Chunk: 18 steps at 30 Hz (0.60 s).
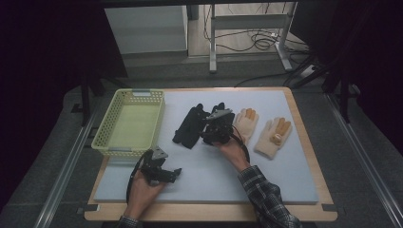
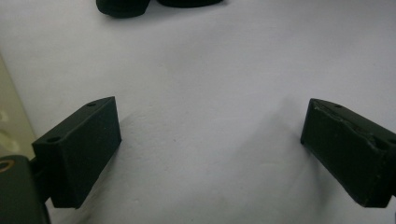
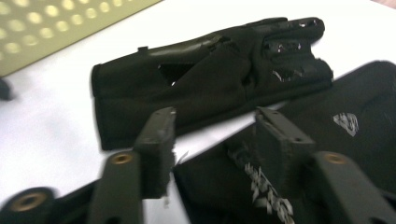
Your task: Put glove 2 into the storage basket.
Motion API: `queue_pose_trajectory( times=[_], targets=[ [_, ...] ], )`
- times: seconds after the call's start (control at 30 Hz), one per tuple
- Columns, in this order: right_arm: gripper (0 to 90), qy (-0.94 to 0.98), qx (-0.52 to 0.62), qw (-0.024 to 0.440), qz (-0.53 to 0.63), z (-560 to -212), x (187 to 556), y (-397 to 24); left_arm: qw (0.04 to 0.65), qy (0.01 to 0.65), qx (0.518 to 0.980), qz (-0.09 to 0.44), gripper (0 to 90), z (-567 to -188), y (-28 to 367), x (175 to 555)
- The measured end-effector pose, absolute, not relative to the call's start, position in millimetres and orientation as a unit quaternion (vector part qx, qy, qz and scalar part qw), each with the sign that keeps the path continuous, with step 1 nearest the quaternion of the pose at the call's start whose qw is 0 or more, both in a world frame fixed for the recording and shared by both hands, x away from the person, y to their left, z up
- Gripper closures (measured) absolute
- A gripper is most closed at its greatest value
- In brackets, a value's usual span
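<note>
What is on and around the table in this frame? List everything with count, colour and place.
black gloves: two, black, side by side at mid table; the right-hand one lies partly under the right gripper.
cream gloves: two, cream with orange fingertips, right of the black pair.
basket: one, pale yellow-green, perforated walls, at the table's left, nothing inside.
mat: one, light grey, covering most of the table top.
table: one, wooden edge showing around the mat.
metal frame: one, grey, with cables on the floor behind the table.
left gripper: black, low over bare mat near the front edge, fingers wide apart, nothing between them.
right gripper: black, at the right-hand black glove's cuff, fingers parted, not gripping.
</note>
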State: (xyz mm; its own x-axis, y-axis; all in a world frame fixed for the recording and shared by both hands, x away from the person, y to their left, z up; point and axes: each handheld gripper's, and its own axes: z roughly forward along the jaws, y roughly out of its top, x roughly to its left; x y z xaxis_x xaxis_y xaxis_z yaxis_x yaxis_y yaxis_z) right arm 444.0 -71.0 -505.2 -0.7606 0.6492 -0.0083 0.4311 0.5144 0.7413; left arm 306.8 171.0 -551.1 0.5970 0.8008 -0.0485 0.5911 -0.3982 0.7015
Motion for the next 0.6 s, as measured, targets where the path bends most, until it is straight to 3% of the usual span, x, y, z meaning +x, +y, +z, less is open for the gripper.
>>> queue_pose_trajectory(
  times=[0.03, 0.3, 0.6],
  targets=[
    [37.5, 0.858, 0.316, 0.146, 0.377, -507, 450, -65, 0.349, 0.423, 0.822, 0.15, 5.0, -551, 171, 307],
    [26.7, 0.863, 0.317, 0.143, 0.367, -519, 468, -45, 0.351, 0.424, 0.821, 0.149, 5.0, -551, 171, 307],
    [22.1, 0.871, 0.326, 0.139, 0.341, -530, 481, -29, 0.35, 0.424, 0.822, 0.149, 5.0, -551, 171, 307]
  ],
)
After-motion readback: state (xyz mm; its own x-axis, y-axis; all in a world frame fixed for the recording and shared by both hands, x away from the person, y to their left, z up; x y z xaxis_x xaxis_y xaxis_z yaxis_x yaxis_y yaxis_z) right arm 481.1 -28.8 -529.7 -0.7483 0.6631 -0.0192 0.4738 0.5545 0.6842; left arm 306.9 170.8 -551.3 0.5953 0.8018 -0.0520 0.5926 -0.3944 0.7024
